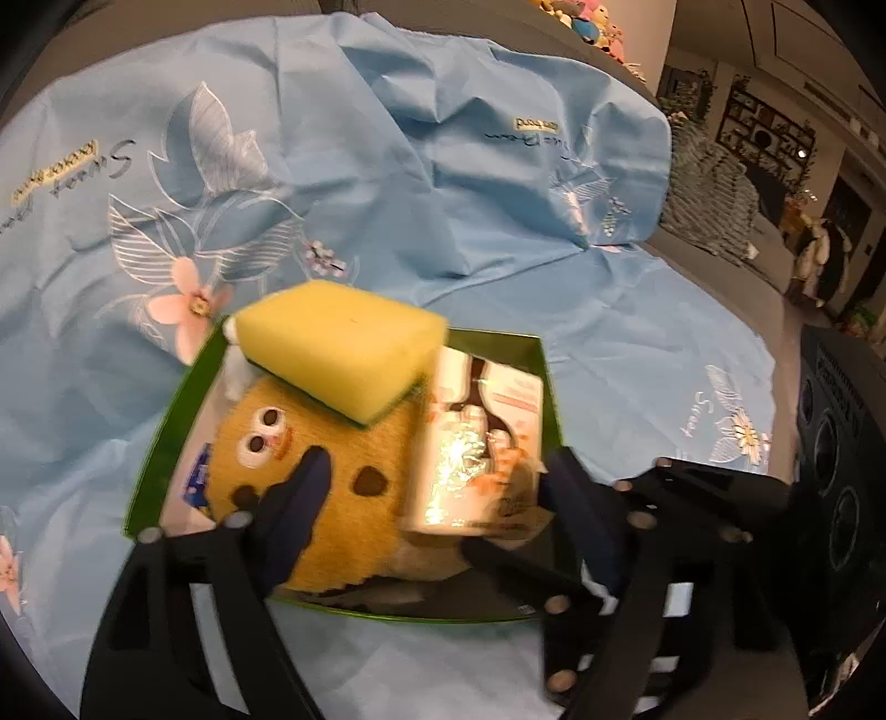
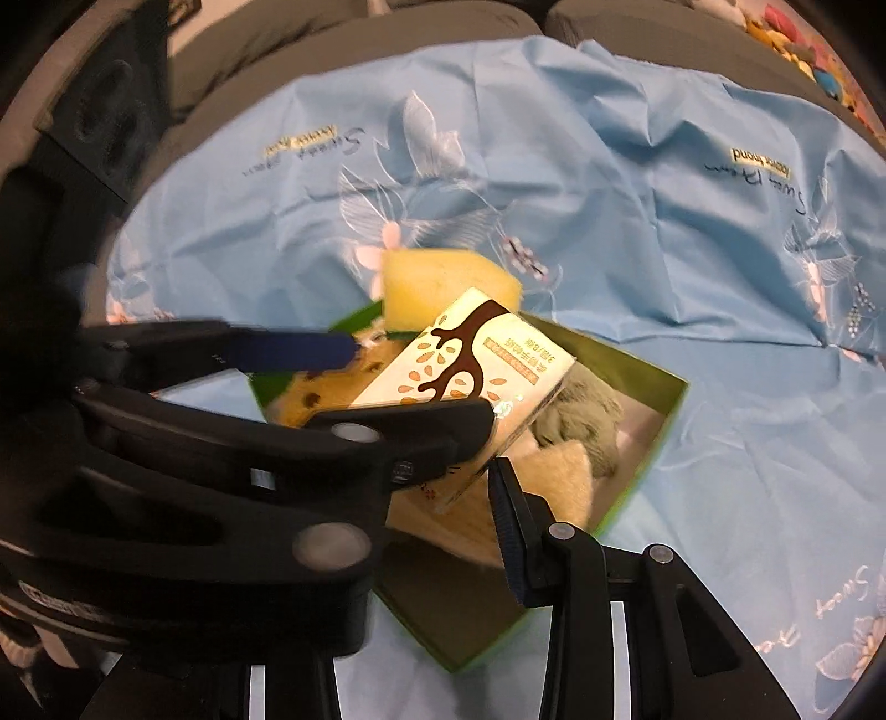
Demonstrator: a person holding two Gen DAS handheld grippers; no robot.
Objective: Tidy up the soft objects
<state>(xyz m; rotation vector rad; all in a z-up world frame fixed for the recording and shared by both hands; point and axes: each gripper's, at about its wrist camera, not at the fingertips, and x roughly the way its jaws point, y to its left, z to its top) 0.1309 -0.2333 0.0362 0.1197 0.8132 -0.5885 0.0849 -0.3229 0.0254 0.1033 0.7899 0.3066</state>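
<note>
My left tool (image 1: 426, 476) is spread over the green box (image 1: 166, 421), its fingers flanking the tissue pack (image 1: 476, 443); ahead, a yellow sponge (image 1: 338, 360) tops the cookie plush (image 1: 343, 498). My right tool's grip is unclear.

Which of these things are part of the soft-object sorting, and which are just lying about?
Job: green box; yellow sponge; orange plush toy; tissue pack; grey plush.
Lying about: blue floral cloth; black speaker; plush pile.
</note>
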